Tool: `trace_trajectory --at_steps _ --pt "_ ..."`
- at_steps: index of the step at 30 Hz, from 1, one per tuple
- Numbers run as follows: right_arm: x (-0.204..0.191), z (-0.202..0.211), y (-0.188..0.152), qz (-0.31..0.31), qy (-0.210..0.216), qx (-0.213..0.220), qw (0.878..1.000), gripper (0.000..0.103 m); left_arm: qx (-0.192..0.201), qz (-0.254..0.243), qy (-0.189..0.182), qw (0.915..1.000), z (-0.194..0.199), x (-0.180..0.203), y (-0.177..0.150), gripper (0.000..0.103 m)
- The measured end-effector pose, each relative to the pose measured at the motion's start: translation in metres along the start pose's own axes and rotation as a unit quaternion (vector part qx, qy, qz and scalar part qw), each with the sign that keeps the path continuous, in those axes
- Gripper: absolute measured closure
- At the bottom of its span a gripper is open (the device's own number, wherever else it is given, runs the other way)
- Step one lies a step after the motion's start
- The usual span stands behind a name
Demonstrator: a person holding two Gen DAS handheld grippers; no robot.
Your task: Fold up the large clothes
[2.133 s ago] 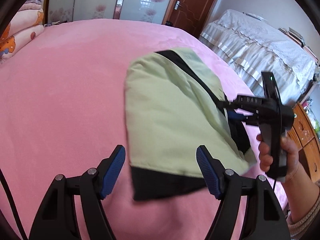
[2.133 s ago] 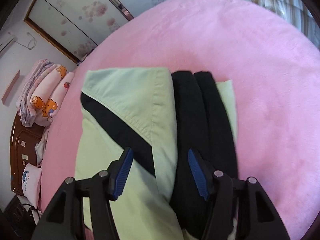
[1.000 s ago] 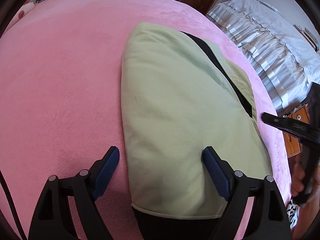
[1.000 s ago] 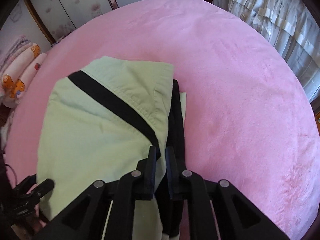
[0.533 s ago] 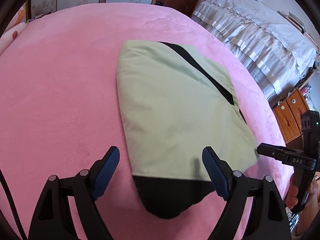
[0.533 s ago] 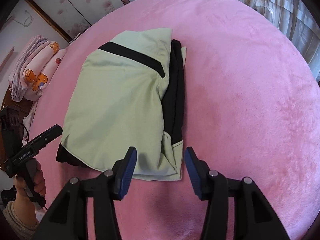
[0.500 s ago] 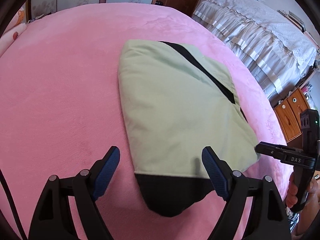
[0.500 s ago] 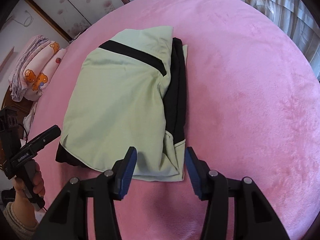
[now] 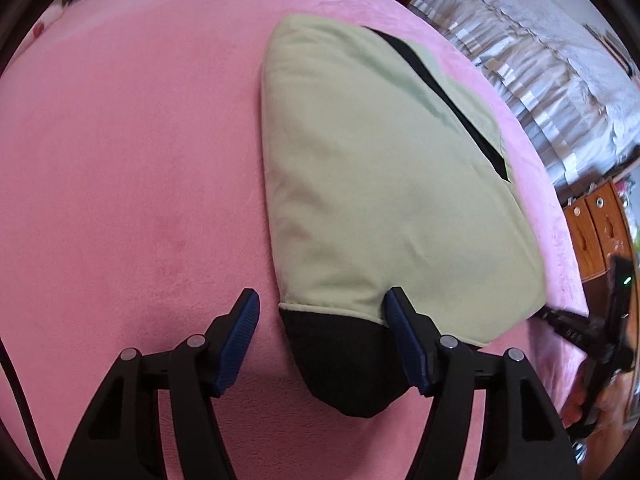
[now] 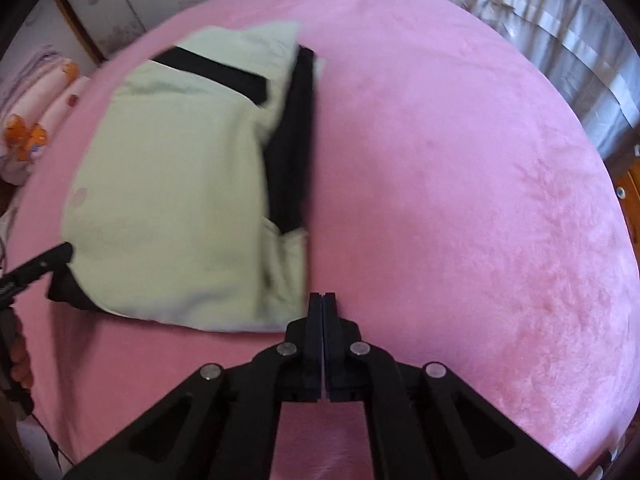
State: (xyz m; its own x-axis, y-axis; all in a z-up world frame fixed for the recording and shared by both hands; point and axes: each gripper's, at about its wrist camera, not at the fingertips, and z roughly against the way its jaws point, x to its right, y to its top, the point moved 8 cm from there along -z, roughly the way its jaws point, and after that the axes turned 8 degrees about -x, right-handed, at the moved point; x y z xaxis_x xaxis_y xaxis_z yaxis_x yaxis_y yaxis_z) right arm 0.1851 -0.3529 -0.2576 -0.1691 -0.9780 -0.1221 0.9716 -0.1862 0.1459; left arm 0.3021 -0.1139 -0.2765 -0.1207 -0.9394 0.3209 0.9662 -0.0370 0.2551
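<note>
A folded pale green garment with black trim (image 9: 372, 184) lies on the pink bed (image 9: 120, 160). Its black end (image 9: 344, 356) points at me in the left wrist view. My left gripper (image 9: 320, 312) is open, its jaws either side of that end, holding nothing. In the right wrist view the garment (image 10: 172, 184) lies to the left. My right gripper (image 10: 322, 300) is shut and empty, just beside the garment's near right corner, over the bed. The right gripper also shows at the right edge of the left wrist view (image 9: 580, 336).
A second bed with a grey frilled cover (image 9: 540, 60) stands beyond the pink one. A wooden drawer unit (image 9: 596, 224) is at the right. Folded pink bedding (image 10: 28, 120) is stacked at the far left. Sliding floral doors (image 10: 132, 4) are behind.
My right gripper has shut and drawn back beside the garment's corner. My left gripper has moved closer to the black end, still open.
</note>
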Motion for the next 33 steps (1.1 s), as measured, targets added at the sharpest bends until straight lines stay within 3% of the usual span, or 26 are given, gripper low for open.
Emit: trace_trajectory --at_steps 2,5,8,14,19,22,25,27,33 --pt "0.005 0.002 -0.006 -0.01 0.016 0.01 1.0 0.103 0.003 0.003 -0.006 1.0 0.0 -0.002 -0.001 0.039" --pt "-0.001 0.015 -0.007 -0.003 0.02 0.032 0.999 0.103 0.01 -0.013 0.013 0.9998 0.0 0.002 -0.002 0.039" --pt "-0.01 0.025 -0.004 0.016 0.007 0.048 0.999 0.103 0.011 -0.025 0.021 0.9994 0.002 0.01 -0.002 0.039" --pt "-0.019 0.045 0.003 0.019 0.025 0.061 0.998 0.103 0.033 -0.071 0.051 0.9956 0.029 0.04 -0.002 0.039" --pt "-0.031 0.075 0.008 0.029 0.044 0.079 0.995 0.102 0.062 -0.1 0.053 0.9917 0.068 0.067 -0.002 0.023" --pt "-0.044 0.092 0.011 0.039 0.057 0.089 0.994 0.099 0.072 -0.111 0.058 0.9895 0.086 0.078 0.0 0.023" --pt "-0.059 0.107 0.016 0.052 0.062 0.102 0.992 0.088 0.072 -0.113 0.059 0.9892 0.101 0.085 0.006 0.023" --pt "-0.065 0.119 0.019 0.063 0.066 0.113 0.989 0.072 0.072 -0.112 0.06 0.9893 0.111 0.085 0.009 0.023" --pt "-0.087 0.151 0.037 0.099 0.061 0.142 0.983 0.046 0.061 -0.097 0.059 0.9916 0.125 0.083 0.03 0.02"
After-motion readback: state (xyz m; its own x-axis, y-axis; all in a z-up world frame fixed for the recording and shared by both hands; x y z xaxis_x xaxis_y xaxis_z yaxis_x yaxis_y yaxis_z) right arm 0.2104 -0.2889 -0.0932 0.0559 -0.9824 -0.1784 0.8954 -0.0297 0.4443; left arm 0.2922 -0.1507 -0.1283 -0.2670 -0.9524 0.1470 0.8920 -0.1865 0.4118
